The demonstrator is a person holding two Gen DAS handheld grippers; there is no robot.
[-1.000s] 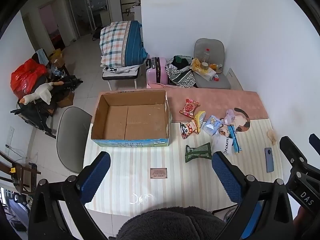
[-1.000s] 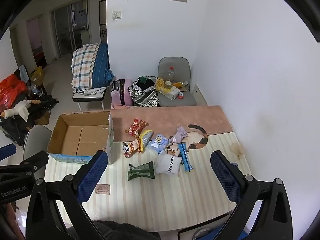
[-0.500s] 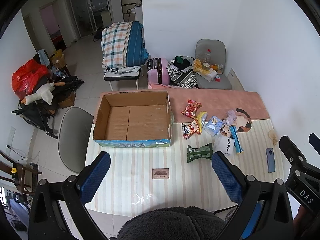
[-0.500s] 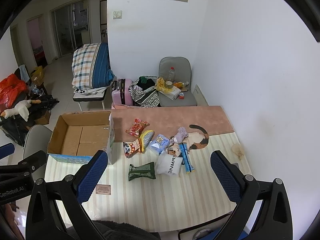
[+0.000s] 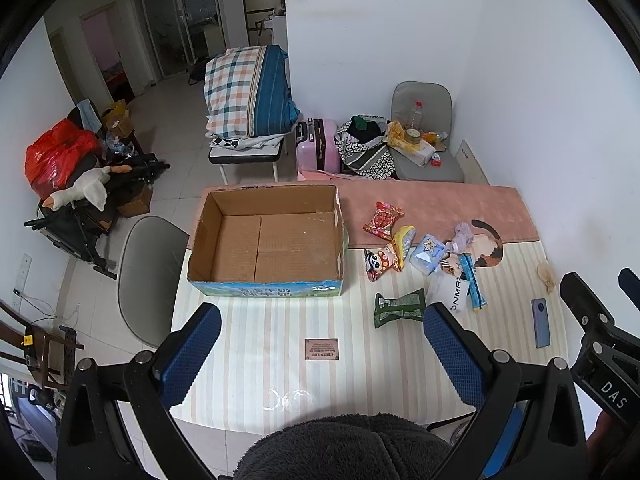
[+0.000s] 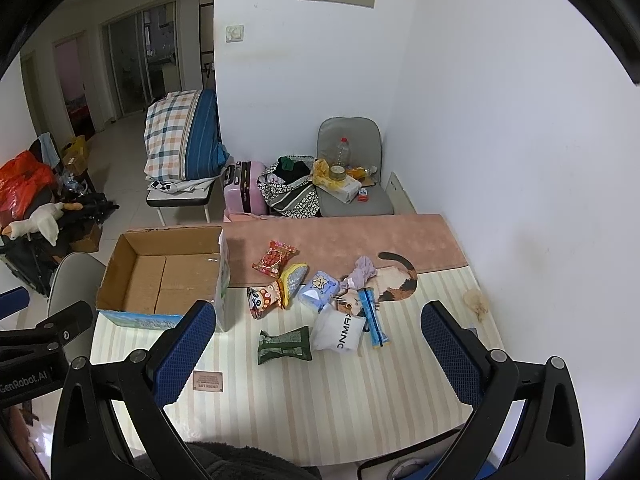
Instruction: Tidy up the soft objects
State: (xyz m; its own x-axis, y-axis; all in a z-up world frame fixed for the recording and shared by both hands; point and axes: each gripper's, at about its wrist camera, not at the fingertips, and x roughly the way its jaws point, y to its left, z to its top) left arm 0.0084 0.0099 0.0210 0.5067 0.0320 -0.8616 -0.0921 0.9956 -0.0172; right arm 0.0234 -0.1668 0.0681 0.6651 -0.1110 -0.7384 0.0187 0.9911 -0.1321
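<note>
An open, empty cardboard box (image 5: 266,240) (image 6: 160,276) stands at the table's left. Right of it lies a cluster of soft packets: a red one (image 5: 382,219) (image 6: 274,258), a panda one (image 5: 378,263), a yellow pouch (image 5: 404,240), a light blue pack (image 5: 427,254) (image 6: 318,289), a white bag (image 5: 450,290) (image 6: 340,331), a blue stick pack (image 6: 374,318), a dark green pack (image 5: 398,307) (image 6: 284,345) and a purple cloth (image 6: 362,270). My left gripper (image 5: 320,356) and right gripper (image 6: 320,354) are both open and empty, high above the table's near edge.
A phone (image 5: 540,322) lies at the table's right edge and a small brown card (image 5: 321,349) near the front. A pink runner (image 5: 440,204) covers the far side. A grey chair (image 5: 150,276) stands left of the table; the white wall is at the right.
Both views have shifted slightly, with the table contents sitting a little lower and to the right. Nothing on the table has moved and both grippers stay open.
</note>
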